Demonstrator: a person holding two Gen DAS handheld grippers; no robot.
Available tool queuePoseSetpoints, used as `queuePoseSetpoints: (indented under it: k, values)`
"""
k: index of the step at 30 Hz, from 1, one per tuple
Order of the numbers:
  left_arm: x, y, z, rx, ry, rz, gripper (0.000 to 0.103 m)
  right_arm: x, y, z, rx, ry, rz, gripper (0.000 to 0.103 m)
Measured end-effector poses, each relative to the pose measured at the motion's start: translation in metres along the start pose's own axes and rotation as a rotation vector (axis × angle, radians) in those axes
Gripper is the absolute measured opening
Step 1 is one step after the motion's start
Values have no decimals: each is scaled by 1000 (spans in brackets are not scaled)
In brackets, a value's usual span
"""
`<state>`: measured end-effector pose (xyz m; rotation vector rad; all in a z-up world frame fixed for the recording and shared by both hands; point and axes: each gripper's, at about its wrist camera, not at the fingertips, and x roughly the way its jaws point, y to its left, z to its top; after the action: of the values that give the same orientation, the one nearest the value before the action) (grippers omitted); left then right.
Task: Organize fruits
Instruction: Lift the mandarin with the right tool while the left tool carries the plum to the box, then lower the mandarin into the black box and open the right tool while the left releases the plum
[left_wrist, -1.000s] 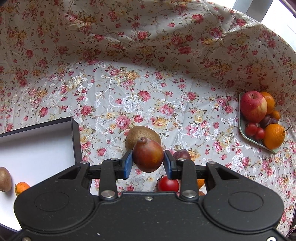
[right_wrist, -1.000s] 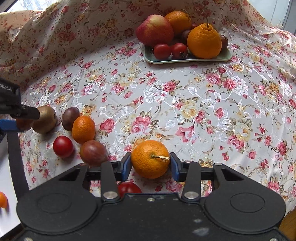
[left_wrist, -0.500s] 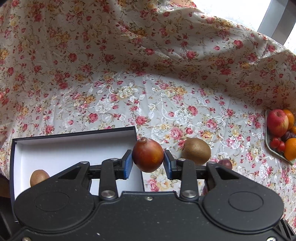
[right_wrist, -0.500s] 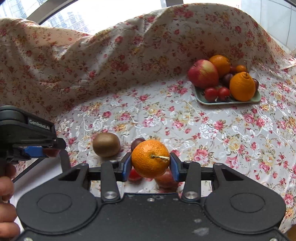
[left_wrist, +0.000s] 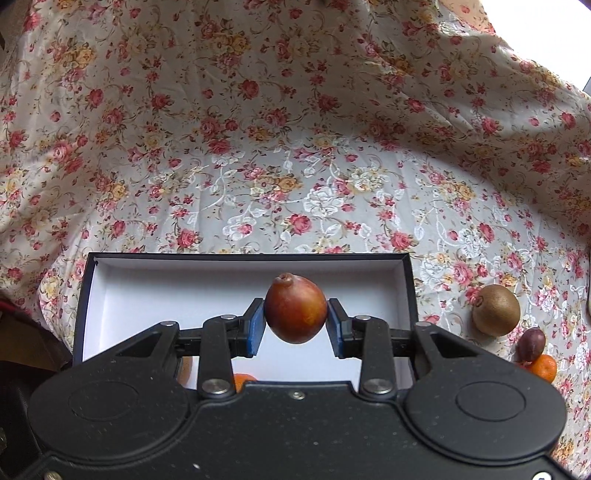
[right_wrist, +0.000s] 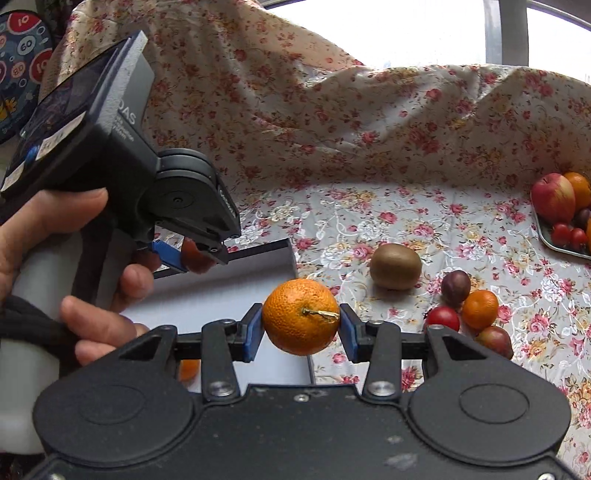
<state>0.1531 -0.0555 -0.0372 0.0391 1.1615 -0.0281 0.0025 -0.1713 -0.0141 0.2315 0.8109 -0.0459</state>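
We see a flowered cloth (left_wrist: 295, 177) covering the whole worktop and rising in folds behind it, with bright window light beyond in the right wrist view. On it lies an open box (left_wrist: 413, 295), dark outside and white inside, with small orange fruit partly hidden at its near end. Well to the right a tray (right_wrist: 550, 240) carries an apple (right_wrist: 554, 197) and smaller fruit. Between box and tray a kiwi (right_wrist: 395, 266) lies near a small cluster: a dark plum (right_wrist: 455, 288), a mandarin (right_wrist: 480, 309) and a tomato (right_wrist: 443, 319). Our left gripper (left_wrist: 295, 325), borne by a hand (right_wrist: 55, 258), has its fingers closed on a reddish-brown fruit (left_wrist: 295, 314) above the box, long axis upright, pointed end up. Our right gripper (right_wrist: 301, 326) clamps an orange (right_wrist: 301, 321) over the box's right wall, its stem pointing right.
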Motion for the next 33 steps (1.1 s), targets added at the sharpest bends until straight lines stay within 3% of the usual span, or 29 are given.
queuePoseSetpoints:
  k: [13, 19, 33]
  values:
    - [13, 42, 9, -76, 44, 16, 50, 31, 47, 4, -76, 18, -3, 46]
    - [14, 45, 11, -79, 45, 26, 50, 41, 48, -3, -56, 70, -34, 46]
    - [9, 19, 7, -11, 38, 14, 50, 42, 25, -1, 47, 29, -124, 46]
